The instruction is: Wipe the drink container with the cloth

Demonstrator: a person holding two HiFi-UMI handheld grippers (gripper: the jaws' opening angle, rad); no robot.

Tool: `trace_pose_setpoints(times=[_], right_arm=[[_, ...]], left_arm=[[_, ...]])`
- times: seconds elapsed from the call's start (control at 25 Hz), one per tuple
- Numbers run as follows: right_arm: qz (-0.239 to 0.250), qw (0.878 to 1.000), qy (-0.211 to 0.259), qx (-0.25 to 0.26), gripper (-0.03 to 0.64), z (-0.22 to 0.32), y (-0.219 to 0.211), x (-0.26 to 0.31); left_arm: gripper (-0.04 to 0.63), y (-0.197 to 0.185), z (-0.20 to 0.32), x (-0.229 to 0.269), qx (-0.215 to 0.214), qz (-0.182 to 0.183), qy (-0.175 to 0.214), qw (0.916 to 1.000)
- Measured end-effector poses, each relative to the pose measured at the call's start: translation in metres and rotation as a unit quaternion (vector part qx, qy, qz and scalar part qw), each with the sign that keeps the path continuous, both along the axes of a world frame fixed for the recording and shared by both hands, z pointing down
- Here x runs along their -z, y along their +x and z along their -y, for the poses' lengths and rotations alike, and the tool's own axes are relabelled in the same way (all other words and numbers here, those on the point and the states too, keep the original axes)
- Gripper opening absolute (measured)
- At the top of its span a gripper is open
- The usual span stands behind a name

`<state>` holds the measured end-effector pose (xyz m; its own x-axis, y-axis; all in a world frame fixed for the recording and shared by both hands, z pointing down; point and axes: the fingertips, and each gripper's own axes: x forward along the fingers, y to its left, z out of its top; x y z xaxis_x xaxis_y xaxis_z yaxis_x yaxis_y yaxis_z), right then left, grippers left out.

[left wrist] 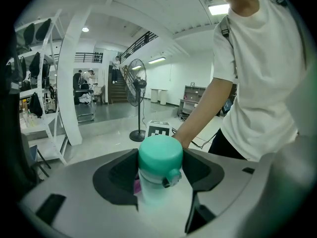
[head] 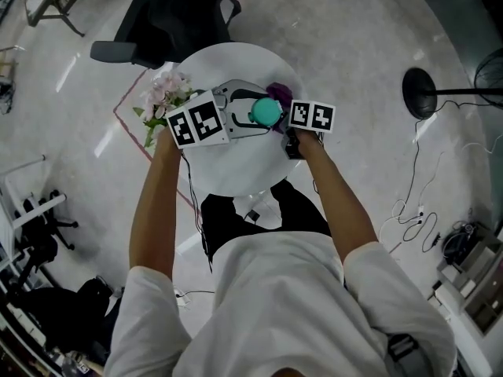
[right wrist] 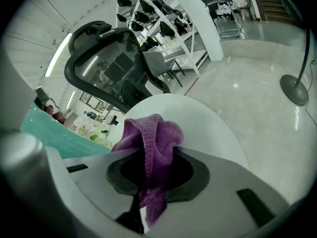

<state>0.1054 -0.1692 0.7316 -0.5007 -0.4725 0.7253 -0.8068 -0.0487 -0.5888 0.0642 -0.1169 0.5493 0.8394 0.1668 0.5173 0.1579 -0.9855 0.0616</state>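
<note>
A drink container with a teal lid (head: 266, 111) and a pale body (left wrist: 159, 182) stands between the jaws of my left gripper (left wrist: 161, 185), which is shut on it above the round white table (head: 236, 167). In the head view the left gripper (head: 247, 116) reaches in from the left. A purple cloth (right wrist: 151, 148) is bunched between the jaws of my right gripper (right wrist: 148, 175), which is shut on it. The cloth (head: 279, 96) sits just right of the teal lid, and the lid's edge (right wrist: 54, 133) shows at the left of the right gripper view.
A bunch of pink and white flowers (head: 163, 96) lies at the table's left edge. A black office chair (head: 169, 14) stands behind the table. A fan's round base (head: 419, 93) and loose cables (head: 416, 210) are on the floor to the right.
</note>
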Motion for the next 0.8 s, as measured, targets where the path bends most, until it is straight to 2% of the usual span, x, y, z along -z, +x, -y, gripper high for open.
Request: trace_pose_setpoints(times=[0.2, 0.28, 0.44, 0.56, 0.68, 0.8], right_arm=[[0.019, 1.0, 0.006, -0.006, 0.092, 0.001, 0.008, 0.017], [0.011, 1.0, 0.022, -0.012, 0.093, 0.001, 0.019, 0.037], [-0.002, 0.997, 0.074, 0.004, 0.094, 0.02, 0.033, 0.099], [-0.017, 0.991, 0.132, 0.016, 0.094, 0.037, 0.041, 0.158], [-0.028, 0.98, 0.198, 0.024, 0.094, 0.042, 0.039, 0.227], [-0.037, 0.961, 0.27, 0.046, 0.094, 0.039, 0.021, 0.3]], left_arm=[[0.297, 0.001, 0.003, -0.001, 0.022, 0.013, -0.009, 0.9996], [0.325, -0.002, 0.004, 0.007, 0.044, -0.005, -0.026, 0.9987], [0.331, -0.028, 0.016, 0.041, 0.105, -0.062, -0.04, 0.9917], [0.32, -0.055, 0.034, 0.073, 0.17, -0.102, -0.031, 0.9797], [0.223, -0.09, 0.044, 0.093, 0.239, -0.088, 0.015, 0.967], [0.104, -0.128, 0.055, 0.118, 0.321, -0.085, 0.048, 0.9419]])
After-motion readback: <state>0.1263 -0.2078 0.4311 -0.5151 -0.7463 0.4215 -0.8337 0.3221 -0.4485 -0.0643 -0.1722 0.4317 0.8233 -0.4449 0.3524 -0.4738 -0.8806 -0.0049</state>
